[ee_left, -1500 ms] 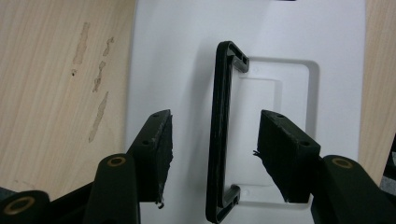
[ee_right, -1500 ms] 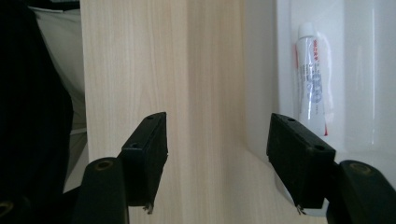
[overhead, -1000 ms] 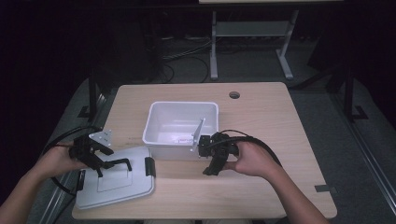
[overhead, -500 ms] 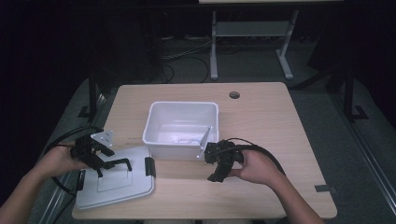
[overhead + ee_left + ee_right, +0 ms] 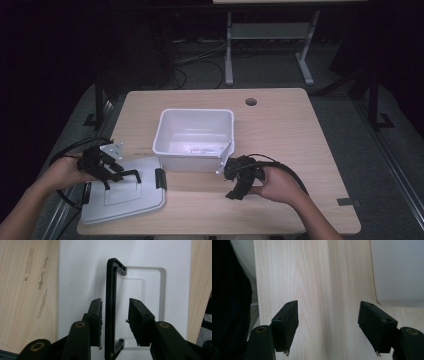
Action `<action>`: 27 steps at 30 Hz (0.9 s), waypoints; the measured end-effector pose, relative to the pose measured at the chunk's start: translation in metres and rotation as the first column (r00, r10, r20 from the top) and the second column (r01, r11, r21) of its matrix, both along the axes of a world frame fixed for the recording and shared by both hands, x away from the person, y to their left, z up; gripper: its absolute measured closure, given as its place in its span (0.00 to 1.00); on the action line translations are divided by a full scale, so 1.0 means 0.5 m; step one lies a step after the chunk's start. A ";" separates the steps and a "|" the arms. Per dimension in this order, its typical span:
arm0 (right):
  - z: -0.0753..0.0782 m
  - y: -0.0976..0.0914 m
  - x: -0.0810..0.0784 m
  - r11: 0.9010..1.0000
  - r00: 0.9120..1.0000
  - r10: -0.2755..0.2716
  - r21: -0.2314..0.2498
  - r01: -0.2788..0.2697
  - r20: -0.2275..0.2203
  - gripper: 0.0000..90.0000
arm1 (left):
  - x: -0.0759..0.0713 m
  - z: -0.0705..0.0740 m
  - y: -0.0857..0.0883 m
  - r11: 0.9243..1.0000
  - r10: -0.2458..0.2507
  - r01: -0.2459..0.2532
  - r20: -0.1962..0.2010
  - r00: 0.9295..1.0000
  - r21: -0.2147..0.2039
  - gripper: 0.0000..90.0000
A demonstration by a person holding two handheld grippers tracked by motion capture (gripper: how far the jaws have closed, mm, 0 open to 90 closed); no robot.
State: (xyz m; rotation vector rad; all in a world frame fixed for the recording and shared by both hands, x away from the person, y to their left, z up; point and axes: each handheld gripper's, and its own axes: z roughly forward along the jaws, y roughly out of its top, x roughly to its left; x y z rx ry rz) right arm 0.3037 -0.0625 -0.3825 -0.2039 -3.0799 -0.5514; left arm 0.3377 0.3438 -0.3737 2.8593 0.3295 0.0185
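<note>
Lid (image 5: pixel 122 197) lies flat at the lower left of the high view, on the table (image 5: pixel 290 130), its right edge just below the front left corner of the white bin (image 5: pixel 195 137). A black handle (image 5: pixel 127 175) stands up from the lid's middle, and a black clip (image 5: pixel 160 178) sits on its right edge. In the left gripper view the handle (image 5: pixel 110 307) runs up the centre of the frame over the lid (image 5: pixel 77 277).

Left gripper (image 5: pixel 114 175) sits over the lid at the left of the high view. Its jaws have just been closing, with the handle bar between them: in its own view the left gripper (image 5: pixel 115 317) has the left pad (image 5: pixel 96 315) right against the bar, while a gap shows between the bar and the right pad, so it does not yet clench the handle.

Right gripper (image 5: pixel 235 187) is at lower centre of the high view, just below the bin's front right corner, over bare table. In its own view the right gripper (image 5: pixel 328 323) has its jaws spread wide with only wood (image 5: pixel 324 290) between them, grasping nothing; the bin (image 5: pixel 398 270) shows at the upper right of that frame.
</note>
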 end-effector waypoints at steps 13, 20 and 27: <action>-0.011 -0.015 -0.009 1.000 1.000 -0.017 0.009 0.017 0.005 0.36 | 0.004 -0.006 -0.004 1.000 -0.009 0.009 -0.013 1.000 0.021 0.82; -0.011 -0.022 -0.010 1.000 1.000 -0.023 0.012 0.023 0.010 0.36 | 0.006 -0.008 -0.007 0.999 -0.017 0.017 -0.025 1.000 0.037 0.85; -0.011 -0.022 -0.010 1.000 1.000 -0.022 0.014 0.022 0.011 0.36 | 0.005 -0.010 -0.008 0.999 -0.017 0.019 -0.039 0.999 0.041 0.88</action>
